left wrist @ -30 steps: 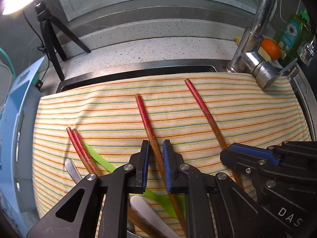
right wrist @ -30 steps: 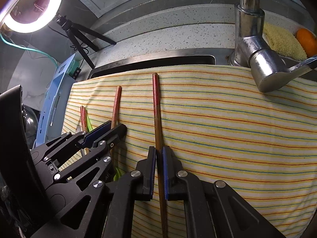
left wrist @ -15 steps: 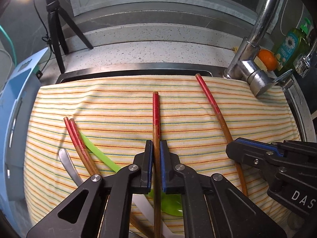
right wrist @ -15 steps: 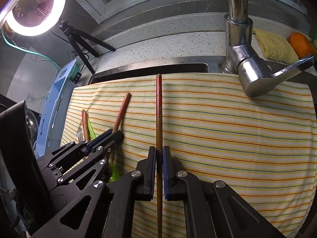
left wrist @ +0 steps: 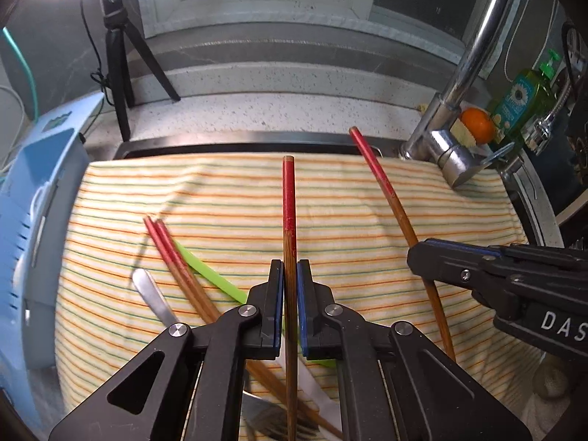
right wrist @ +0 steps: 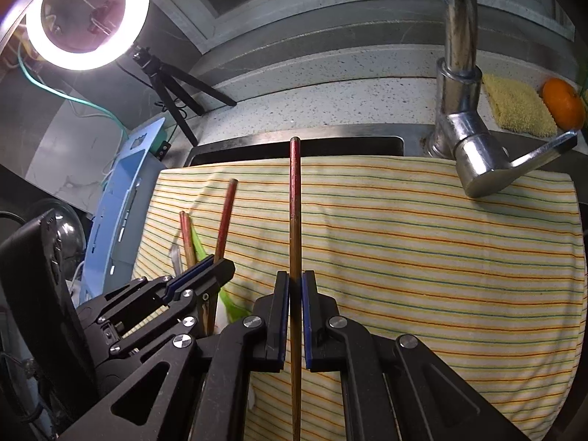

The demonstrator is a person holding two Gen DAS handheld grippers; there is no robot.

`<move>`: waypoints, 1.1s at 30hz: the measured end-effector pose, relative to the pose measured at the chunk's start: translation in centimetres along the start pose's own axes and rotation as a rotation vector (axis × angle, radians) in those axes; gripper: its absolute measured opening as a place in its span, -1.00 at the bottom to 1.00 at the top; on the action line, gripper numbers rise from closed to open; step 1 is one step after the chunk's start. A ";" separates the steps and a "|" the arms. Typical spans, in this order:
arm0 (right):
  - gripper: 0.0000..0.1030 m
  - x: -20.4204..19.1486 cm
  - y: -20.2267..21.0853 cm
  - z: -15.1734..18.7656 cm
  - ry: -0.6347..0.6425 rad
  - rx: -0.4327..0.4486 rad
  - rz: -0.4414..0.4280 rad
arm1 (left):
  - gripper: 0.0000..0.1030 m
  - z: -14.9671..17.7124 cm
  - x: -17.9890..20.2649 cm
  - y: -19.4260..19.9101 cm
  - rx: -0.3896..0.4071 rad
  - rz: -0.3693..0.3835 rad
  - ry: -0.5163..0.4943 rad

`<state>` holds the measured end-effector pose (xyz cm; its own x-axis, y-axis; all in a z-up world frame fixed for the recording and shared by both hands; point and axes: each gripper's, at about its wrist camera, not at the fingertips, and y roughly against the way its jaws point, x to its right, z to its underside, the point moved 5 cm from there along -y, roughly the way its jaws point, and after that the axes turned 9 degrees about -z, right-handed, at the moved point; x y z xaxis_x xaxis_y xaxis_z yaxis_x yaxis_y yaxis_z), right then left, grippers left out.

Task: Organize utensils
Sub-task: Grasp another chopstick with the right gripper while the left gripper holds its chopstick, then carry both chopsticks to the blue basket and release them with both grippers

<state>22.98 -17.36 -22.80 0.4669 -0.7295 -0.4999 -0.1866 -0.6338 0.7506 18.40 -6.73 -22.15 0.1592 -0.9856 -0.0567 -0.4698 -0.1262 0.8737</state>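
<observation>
Left tongs (left wrist: 290,283) pinch one chopstick (left wrist: 289,198) mid-shaft, red tip at 12 o'clock, lifted above striped towel (left wrist: 367,220). Right tongs (right wrist: 293,294) likewise clamp second chopstick (right wrist: 294,198), probably for pairing. Loose pair (left wrist: 165,246) lies at 9 o'clock.

Two red-tipped chopsticks (left wrist: 289,220) (right wrist: 294,198) raised lengthwise; remaining utensils (left wrist: 172,257) piled on striped cloth.

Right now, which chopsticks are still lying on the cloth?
The touching pair by the green spoon; the other two are held, one per claw.
</observation>
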 end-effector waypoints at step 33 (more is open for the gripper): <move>-0.88 -25.5 -10.1 -4.4 0.229 0.011 -0.109 | -0.89 -2.6 -26.4 8.2 0.159 -0.169 0.133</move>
<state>16.75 8.77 -15.71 0.6684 -0.5800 -0.4656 -0.1336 -0.7094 0.6921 12.60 18.51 -12.30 0.3546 -0.9269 -0.1226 -0.5559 -0.3145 0.7695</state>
